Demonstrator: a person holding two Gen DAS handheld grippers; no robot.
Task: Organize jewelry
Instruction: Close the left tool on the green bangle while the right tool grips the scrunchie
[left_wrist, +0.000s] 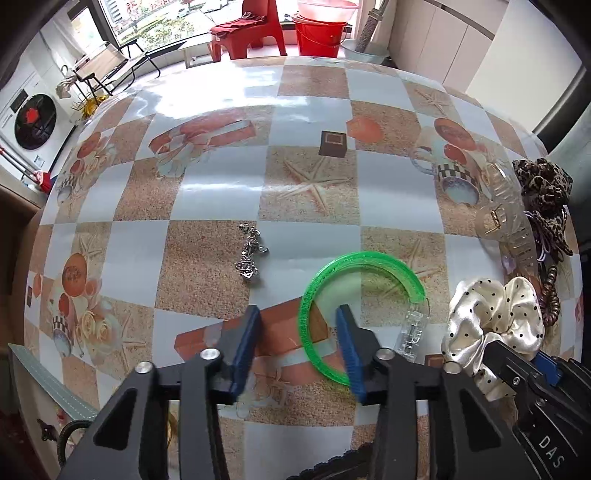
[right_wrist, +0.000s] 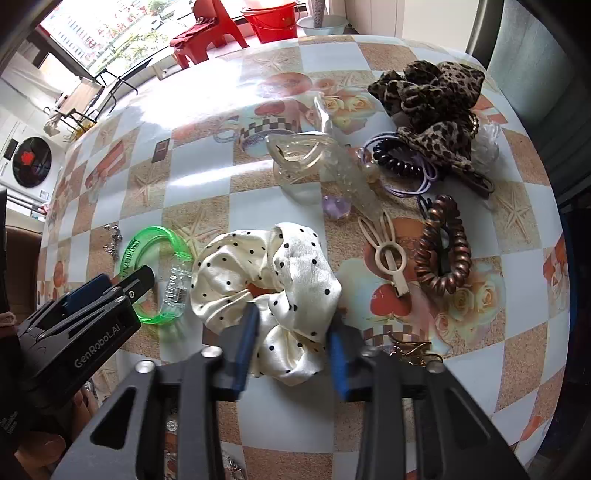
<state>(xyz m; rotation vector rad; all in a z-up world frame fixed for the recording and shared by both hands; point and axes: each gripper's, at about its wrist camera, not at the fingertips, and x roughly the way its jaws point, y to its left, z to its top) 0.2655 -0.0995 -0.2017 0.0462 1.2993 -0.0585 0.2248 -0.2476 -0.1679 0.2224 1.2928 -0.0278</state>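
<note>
- Your left gripper (left_wrist: 299, 332) straddles the near arc of the green bangle (left_wrist: 334, 280) on the table (left_wrist: 221, 192); fingers narrowed, but pads look just shy of touching.
- Your right gripper (right_wrist: 291, 332) pinches the polka-dot scrunchie (right_wrist: 266, 273), fabric bunched between its pads.
- The silver chain (left_wrist: 249, 254) lies well apart, beyond the left gripper.

- Beyond the table (left_wrist: 221, 192) we see a red chair (left_wrist: 255, 27) by the window (left_wrist: 155, 22), cloth draped on its seat.
- Beside it stands a red bucket (left_wrist: 319, 35) carrying a pink basin (left_wrist: 327, 9).
- We note a pale bowl (left_wrist: 365, 51) just right of the bucket.
- At far left sits a white washer (left_wrist: 31, 122) with a dark round door.
- A folding chair (left_wrist: 99, 64) stands near the washer.
</note>
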